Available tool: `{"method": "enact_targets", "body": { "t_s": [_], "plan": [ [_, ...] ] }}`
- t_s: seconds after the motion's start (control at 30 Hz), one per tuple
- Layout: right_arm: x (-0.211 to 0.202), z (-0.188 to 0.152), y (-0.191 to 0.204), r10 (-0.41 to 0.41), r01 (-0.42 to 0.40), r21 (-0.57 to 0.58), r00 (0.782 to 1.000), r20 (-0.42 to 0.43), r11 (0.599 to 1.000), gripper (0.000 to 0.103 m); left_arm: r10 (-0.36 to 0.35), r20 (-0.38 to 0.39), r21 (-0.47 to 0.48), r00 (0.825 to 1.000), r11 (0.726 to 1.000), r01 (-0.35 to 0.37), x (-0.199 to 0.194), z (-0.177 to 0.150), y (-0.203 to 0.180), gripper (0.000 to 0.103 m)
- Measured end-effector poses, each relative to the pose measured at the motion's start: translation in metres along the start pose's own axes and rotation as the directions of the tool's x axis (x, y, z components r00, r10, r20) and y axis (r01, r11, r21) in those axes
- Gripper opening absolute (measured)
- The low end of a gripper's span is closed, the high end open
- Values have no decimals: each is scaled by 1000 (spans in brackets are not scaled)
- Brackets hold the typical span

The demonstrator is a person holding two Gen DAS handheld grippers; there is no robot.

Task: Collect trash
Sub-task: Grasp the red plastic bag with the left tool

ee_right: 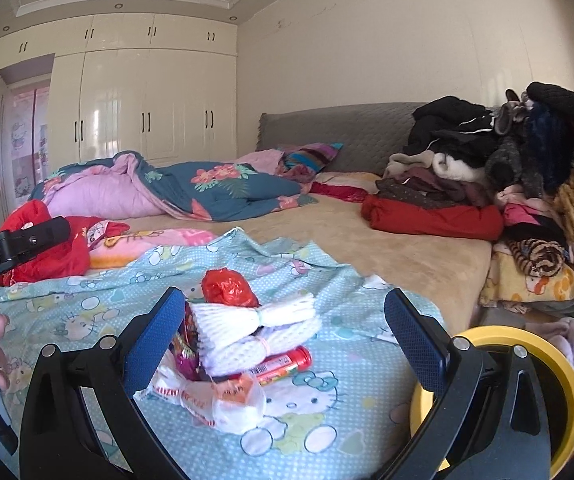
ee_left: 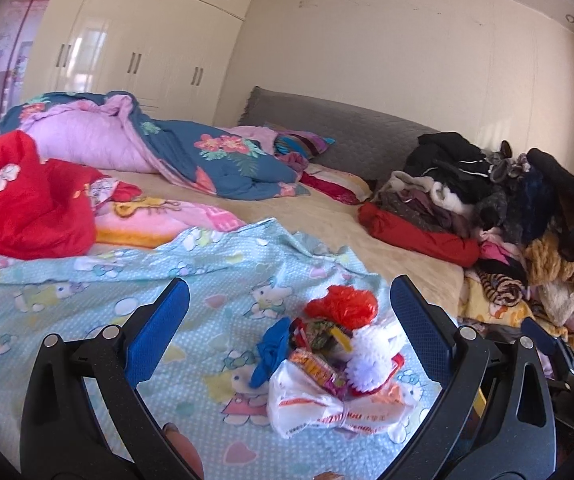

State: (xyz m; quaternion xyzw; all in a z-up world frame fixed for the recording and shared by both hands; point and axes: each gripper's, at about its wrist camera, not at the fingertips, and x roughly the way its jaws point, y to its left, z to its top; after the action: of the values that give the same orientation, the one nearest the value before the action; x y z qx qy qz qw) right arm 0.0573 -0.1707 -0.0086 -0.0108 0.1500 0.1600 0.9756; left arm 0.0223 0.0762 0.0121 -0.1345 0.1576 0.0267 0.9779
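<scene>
under white foam netting (ee_right: 255, 334), wrappers (ee_right: 185, 354) half hidden.

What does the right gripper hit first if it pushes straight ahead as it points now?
Probably the white foam net sleeves topping the trash pile on the light blue cartoon-print sheet. The open right gripper frames them; the crumpled red plastic bag sits just behind. Depth is uncertain.

Bright soft daylight, wardrobe (ee_left: 99, 46) glare, fisheye-bent dark corners.

Glossy cream built-in wardrobe (ee_right: 147, 104) fills the upper left; plain cream wall (ee_right: 407, 48) spans the right above a grey quilted headboard (ee_right: 347, 132).
</scene>
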Motion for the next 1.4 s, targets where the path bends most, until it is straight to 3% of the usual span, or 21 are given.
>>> {"method": "enact_targets", "body": {
  "t_s": [0.37, 0.57, 0.67, 0.9, 1.1, 1.2, 1.3, 1.4],
  "plan": [
    [73, 19, -37, 49, -44, 34, 987, -155, 998, 97, -130, -66, -2, 989, 991, 130, 61, 35, -17, 92],
    [107, 21, -57, 90, -72, 85, 967, -239, 994, 92, -164, -200, -17, 966, 986, 164, 115, 38, -29, 92],
    [122, 19, -63, 107, -84, 93, 954, -280, 992, 86, -162, -247, -34, 955, 987, 159, 135, 34, -29, 92],
    [159, 9, -65, 169, -136, 110, 908, -383, 984, 68, -203, -386, -74, 900, 979, 189, 179, 19, -30, 92],
    [182, 3, -64, 249, -196, 163, 866, -433, 967, 56, -259, -440, -118, 860, 966, 231, 199, 10, -30, 92],
    [190, 0, -63, 283, -221, 186, 845, -454, 957, 50, -261, -477, -149, 839, 965, 216, 210, 2, -29, 92],
    [195, -3, -62, 322, -249, 211, 820, -473, 945, 35, -261, -509, -177, 820, 964, 197, 219, -5, -26, 89],
    [190, -4, -61, 348, -275, 219, 819, -457, 936, 14, -265, -531, -188, 805, 963, 193, 221, -12, -27, 80]
  ]
}}
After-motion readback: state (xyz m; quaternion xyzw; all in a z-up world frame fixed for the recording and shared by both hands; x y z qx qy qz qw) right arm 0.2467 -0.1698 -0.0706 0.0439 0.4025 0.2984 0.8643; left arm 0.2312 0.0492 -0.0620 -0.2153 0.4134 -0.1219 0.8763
